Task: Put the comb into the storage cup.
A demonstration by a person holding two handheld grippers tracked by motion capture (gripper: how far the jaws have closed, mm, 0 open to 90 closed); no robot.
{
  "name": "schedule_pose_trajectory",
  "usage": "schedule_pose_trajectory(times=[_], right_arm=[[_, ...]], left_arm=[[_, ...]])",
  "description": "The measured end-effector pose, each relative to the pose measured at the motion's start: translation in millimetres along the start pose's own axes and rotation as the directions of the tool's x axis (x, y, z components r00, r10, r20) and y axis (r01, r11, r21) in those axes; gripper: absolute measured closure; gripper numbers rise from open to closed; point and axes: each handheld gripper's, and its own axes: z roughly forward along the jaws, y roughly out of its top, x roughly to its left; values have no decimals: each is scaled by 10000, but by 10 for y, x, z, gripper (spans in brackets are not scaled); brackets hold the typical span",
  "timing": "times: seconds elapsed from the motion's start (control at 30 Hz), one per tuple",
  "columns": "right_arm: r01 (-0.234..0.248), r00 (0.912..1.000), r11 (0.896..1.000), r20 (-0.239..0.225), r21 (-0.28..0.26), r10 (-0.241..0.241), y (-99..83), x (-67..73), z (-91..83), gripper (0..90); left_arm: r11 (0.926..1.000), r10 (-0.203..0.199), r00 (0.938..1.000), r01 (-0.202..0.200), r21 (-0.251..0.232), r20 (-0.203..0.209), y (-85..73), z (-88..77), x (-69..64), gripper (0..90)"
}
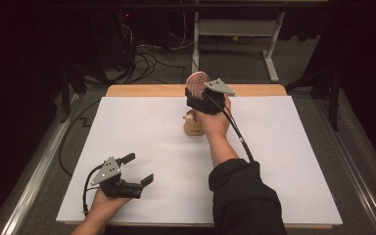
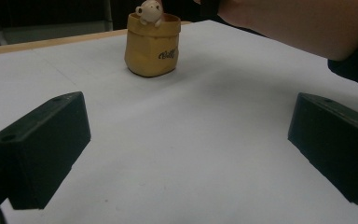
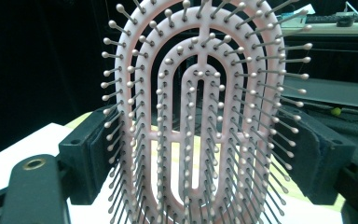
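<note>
High view: right gripper is lifted just behind the yellow pot, w/ its jaws closed on a pink hairbrush. In right gripper view the brush stands upright betw. the two jaws, bristles toward the camera. Left gripper rests low on the white sheet, well apart from the pot, jaws wide, holding nothing. The pot has a small bear figure at its rim; dark writing on it, approx. "Bell", not fully readable.
</note>
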Motion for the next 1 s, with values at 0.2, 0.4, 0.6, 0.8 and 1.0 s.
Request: schedule_pose_trajectory(times=[0.2, 0.4, 0.6, 0.8, 1.0], right_arm=[[-81, 10000, 9999, 23, 62, 81, 6, -15, 23, 200], [-302, 9993, 9995, 243, 60, 300, 4, -28, 57, 199], [-437, 9984, 9990, 358, 80, 434, 10, -40, 51, 198], [-612, 9974, 9981, 395, 102, 608, 16, -72, 56, 197], [-719, 9965, 9974, 423, 60, 716, 5, -98, 83, 195]], left_arm=[[10000, -36, 10000, 36, -30, -5, -2, -11, 8, 0], [9999, -90, 10000, 90, -65, 13, -4, -20, 16, 0], [9998, -96, 10000, 95, -154, -29, -1, -21, 14, 0], [9998, -130, 9999, 129, -169, -37, -3, -23, 15, 0], [9998, -125, 9999, 124, -181, -32, -3, -27, 15, 0]])
